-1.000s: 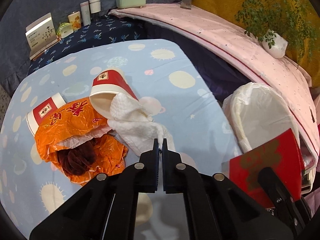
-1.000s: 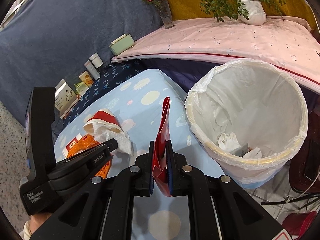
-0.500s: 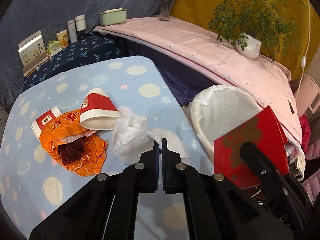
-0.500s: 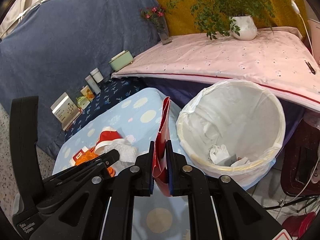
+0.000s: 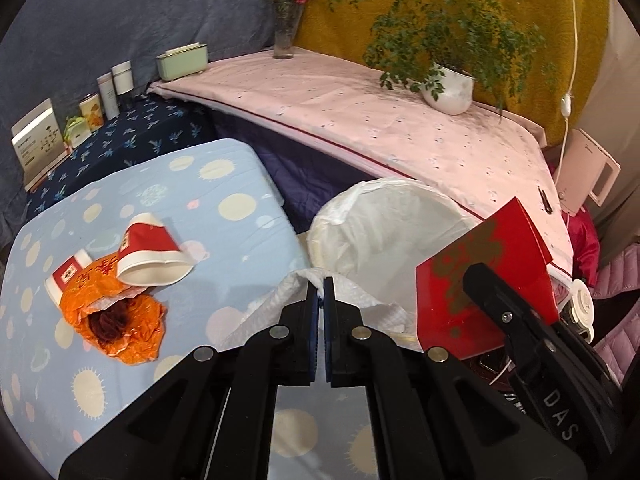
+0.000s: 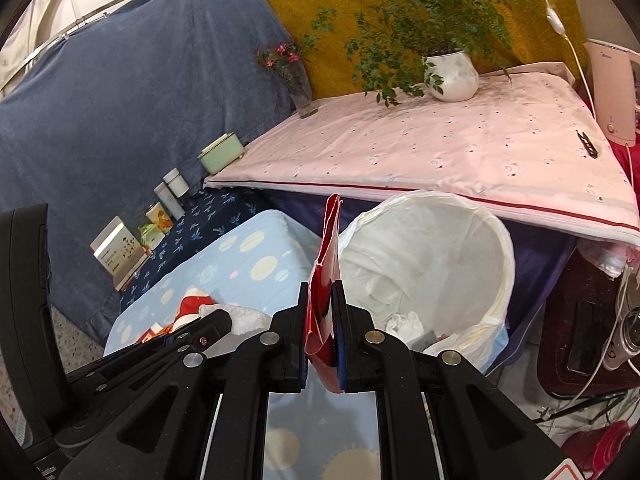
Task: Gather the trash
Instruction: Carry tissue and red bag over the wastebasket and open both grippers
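Left gripper [image 5: 319, 294] jaws pinched tight on a white paper towel [image 5: 360, 312], held just at the near rim of the white-lined trash bin [image 5: 384, 224]. Right gripper [image 6: 322, 316] clamps a flat red packet [image 6: 326, 280] on edge, beside the bin's left rim. Only the right view shows inside the bin: crumpled white scraps, possibly tissue. Only the left view shows two red paper cups [image 5: 150, 254] and an orange bag [image 5: 116, 316] lying well left of the bin. Bin mouth is open and unobstructed.

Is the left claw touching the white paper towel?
Touching. The left wrist view shows the left claw shut on a pinched edge of the white paper towel, which hangs from it.
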`<action>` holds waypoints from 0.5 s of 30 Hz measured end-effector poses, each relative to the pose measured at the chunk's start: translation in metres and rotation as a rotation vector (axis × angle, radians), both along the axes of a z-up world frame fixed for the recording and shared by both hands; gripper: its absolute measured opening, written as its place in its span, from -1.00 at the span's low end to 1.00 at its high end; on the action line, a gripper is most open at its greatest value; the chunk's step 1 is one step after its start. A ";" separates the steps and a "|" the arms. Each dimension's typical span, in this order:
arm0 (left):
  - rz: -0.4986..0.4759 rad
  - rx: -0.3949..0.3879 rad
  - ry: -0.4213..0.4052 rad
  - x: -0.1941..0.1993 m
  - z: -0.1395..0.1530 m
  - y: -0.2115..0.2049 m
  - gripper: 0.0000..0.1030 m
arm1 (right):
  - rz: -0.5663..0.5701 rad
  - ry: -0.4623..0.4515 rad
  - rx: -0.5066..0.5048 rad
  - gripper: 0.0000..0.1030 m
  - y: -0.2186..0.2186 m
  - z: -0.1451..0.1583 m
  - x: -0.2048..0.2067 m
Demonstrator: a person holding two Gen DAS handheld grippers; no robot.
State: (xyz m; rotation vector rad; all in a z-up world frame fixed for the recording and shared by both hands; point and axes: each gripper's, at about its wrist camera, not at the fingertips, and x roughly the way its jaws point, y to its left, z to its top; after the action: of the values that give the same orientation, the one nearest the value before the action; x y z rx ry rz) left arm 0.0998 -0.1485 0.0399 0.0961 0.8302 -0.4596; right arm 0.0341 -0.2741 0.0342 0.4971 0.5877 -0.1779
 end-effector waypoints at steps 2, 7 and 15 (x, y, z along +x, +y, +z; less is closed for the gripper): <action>-0.022 -0.001 0.000 0.001 0.001 -0.009 -0.97 | -0.017 -0.001 0.003 -0.80 -0.009 -0.001 -0.001; -0.079 -0.002 -0.013 0.004 0.003 -0.032 -0.97 | -0.058 0.003 0.017 -0.80 -0.032 -0.005 -0.002; -0.158 -0.035 -0.009 0.020 0.006 -0.064 -0.96 | -0.109 0.014 0.025 -0.80 -0.063 -0.014 0.005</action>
State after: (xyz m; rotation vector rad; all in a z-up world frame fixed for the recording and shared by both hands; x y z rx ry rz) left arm 0.1199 -0.2125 0.0460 0.1323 0.8086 -0.6220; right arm 0.0393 -0.3370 0.0198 0.5533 0.5773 -0.2775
